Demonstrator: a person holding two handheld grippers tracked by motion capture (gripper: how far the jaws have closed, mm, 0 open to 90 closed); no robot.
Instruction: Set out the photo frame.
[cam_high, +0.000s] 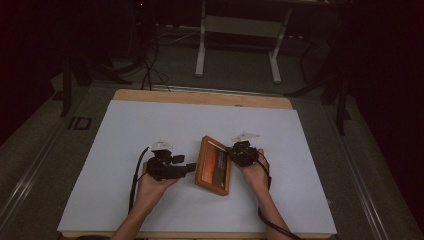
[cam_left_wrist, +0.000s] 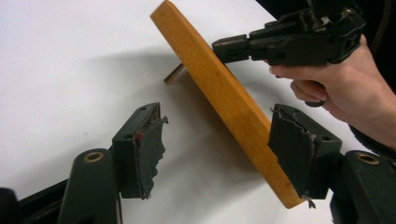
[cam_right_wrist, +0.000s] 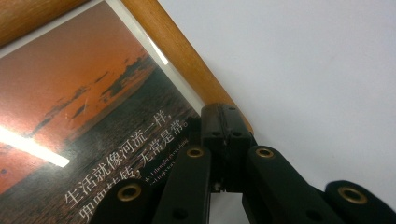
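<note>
A wooden picture frame (cam_high: 214, 165) holding a sunset photo with white writing (cam_right_wrist: 70, 93) stands tilted on the white sheet, propped by a back strut (cam_left_wrist: 173, 73). My right gripper (cam_high: 231, 150) is shut, its closed tips (cam_right_wrist: 226, 112) resting against the frame's wooden border. In the left gripper view, the right gripper (cam_left_wrist: 222, 48) meets the frame (cam_left_wrist: 224, 93) from the far side. My left gripper (cam_high: 192, 167) is open at the frame's left. Its torn pads (cam_left_wrist: 149, 140) stand wide, with the frame's near corner between them and the left pad well clear of the wood.
The white sheet (cam_high: 150, 130) covers a wooden table (cam_high: 200, 96) with free room all round the frame. Beyond the table stand a white desk frame (cam_high: 235, 45) and cables on the floor (cam_high: 150, 70). The surroundings are dark.
</note>
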